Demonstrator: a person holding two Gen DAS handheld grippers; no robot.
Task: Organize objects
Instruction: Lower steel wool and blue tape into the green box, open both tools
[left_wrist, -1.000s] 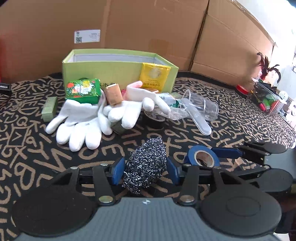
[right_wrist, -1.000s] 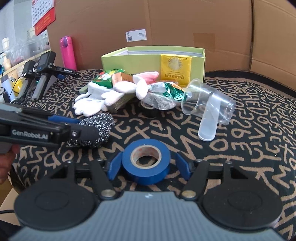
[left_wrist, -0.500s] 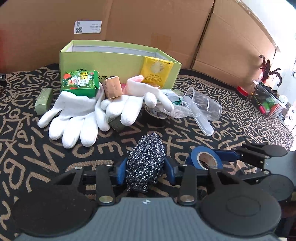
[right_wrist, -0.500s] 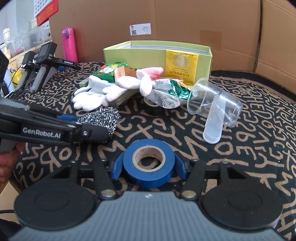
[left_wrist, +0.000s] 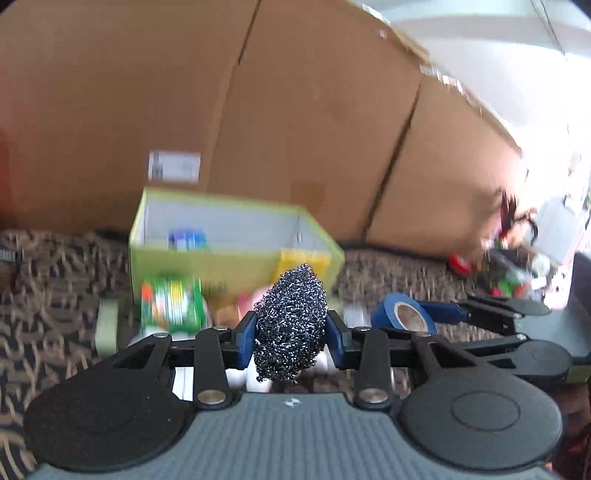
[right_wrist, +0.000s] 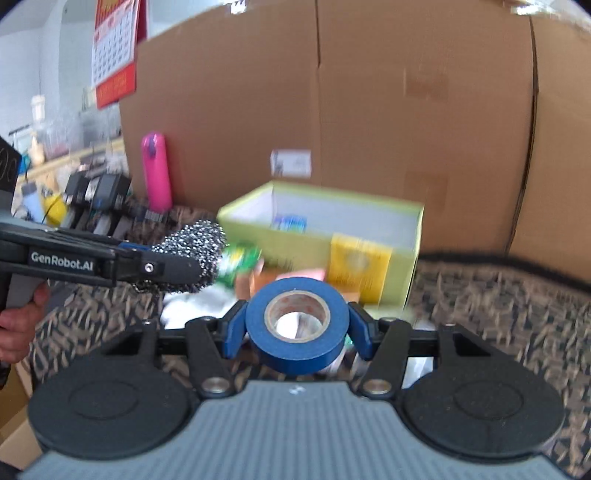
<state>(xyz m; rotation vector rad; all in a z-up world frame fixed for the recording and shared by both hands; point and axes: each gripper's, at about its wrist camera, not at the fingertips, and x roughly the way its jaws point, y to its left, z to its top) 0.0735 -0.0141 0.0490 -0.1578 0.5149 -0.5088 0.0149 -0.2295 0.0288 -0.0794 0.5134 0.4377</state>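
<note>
Left gripper (left_wrist: 290, 334) clamps a steel-wool scourer (left_wrist: 291, 325) — long axis upright; right gripper (right_wrist: 297, 326) grips blue tape roll (right_wrist: 297, 325) — hole facing the camera.

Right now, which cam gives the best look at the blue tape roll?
Right wrist view: the blue tape roll sits centred and sharp, core facing the camera, with the right gripper jaws clamped on both its sides. The left wrist view shows it only small and off to the right, partly hidden behind the left gripper's linkage.
</note>
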